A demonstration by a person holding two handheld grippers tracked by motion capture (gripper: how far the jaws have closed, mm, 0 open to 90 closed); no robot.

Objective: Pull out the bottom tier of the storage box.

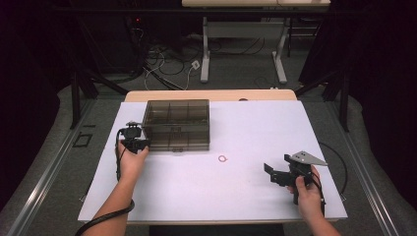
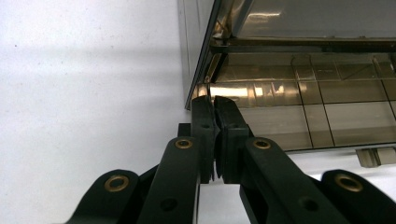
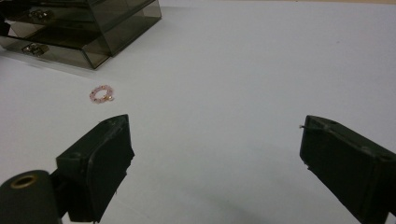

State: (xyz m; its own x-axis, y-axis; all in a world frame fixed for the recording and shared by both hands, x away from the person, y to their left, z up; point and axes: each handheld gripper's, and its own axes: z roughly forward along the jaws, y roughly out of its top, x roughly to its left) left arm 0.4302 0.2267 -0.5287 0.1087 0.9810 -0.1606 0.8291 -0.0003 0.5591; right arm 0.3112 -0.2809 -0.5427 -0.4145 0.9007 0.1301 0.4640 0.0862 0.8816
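Note:
A smoky, see-through compartment box (image 1: pixel 177 124) stands at the back left of the white table (image 1: pixel 255 128). My left gripper (image 1: pixel 142 142) is shut at the box's front left corner. In the left gripper view its jaws (image 2: pixel 215 100) press together with their tips right against the box (image 2: pixel 303 102), and nothing is visibly between them. A small pink bead ring (image 1: pixel 223 158) lies on the table in front of the box. My right gripper (image 1: pixel 273 174) hovers open at the front right, with the ring (image 3: pixel 101 94) ahead of it to the left and the box (image 3: pixel 79 28) beyond.
The white table surface (image 3: pixel 261 70) stretches wide between the ring and the right gripper. A wooden strip (image 1: pixel 211 95) runs behind it. Cables and table legs (image 1: pixel 204 54) lie on the floor beyond.

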